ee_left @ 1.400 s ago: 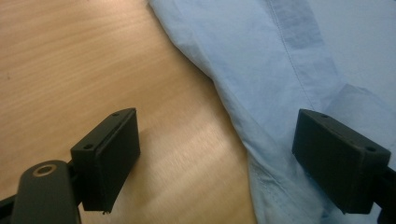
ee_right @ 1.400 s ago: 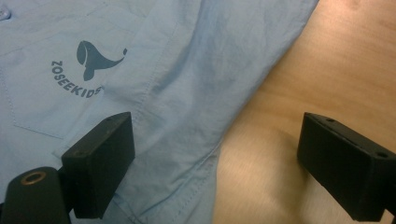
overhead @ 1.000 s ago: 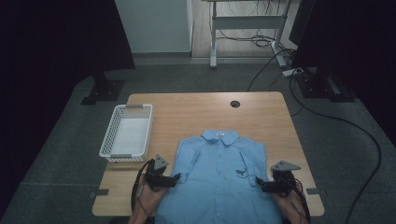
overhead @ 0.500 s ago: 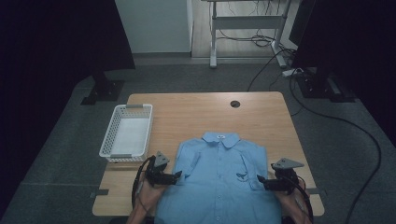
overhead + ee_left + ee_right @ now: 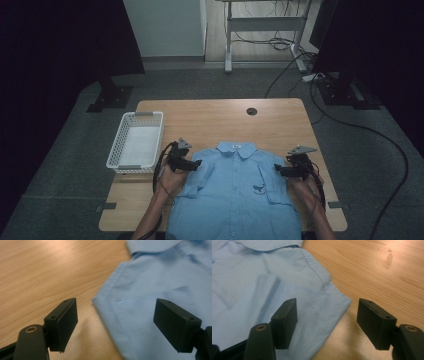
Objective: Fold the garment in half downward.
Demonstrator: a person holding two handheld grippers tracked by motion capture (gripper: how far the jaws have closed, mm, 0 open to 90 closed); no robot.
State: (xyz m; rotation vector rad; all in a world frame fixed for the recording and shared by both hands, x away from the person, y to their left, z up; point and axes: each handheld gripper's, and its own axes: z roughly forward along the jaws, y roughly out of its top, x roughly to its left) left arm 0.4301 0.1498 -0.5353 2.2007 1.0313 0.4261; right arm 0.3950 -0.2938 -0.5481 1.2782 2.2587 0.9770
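Grippers first: we are bringing our left gripper (image 5: 196, 164) in at one shoulder of the blue shirt (image 5: 235, 195) and our right gripper (image 5: 278, 170) in at the other, and neither is holding anything. In both gripper views the jaws are standing apart with nothing pinched; they have just been closing a little, with a sleeve corner lying in each gap but the pads not pressing on cloth.

We are finding the shirt lying flat, front up and buttoned, on the near half of the wooden table (image 5: 210, 117), collar (image 5: 236, 148) pointing away from us and the hem hanging toward the near edge. A white basket (image 5: 135, 142) is sitting just beside the shirt's left side, close to our left hand.

To do this step well, we are judging that each pair of jaws should be straddling the sleeve's outer corner evenly. In the left gripper view the sleeve edge (image 5: 100, 305) is crossing the gap between the pads, so we are wanting to slide a bit further over the cloth before squeezing, so that the bite is not catching the very hem alone. In the right gripper view the sleeve corner (image 5: 342, 301) is sitting between the pads in much the same way. We are aiming to keep the lower pads skimming the tabletop so they are going under the fabric, to close both sides together, and to keep the left cable from snagging the basket.
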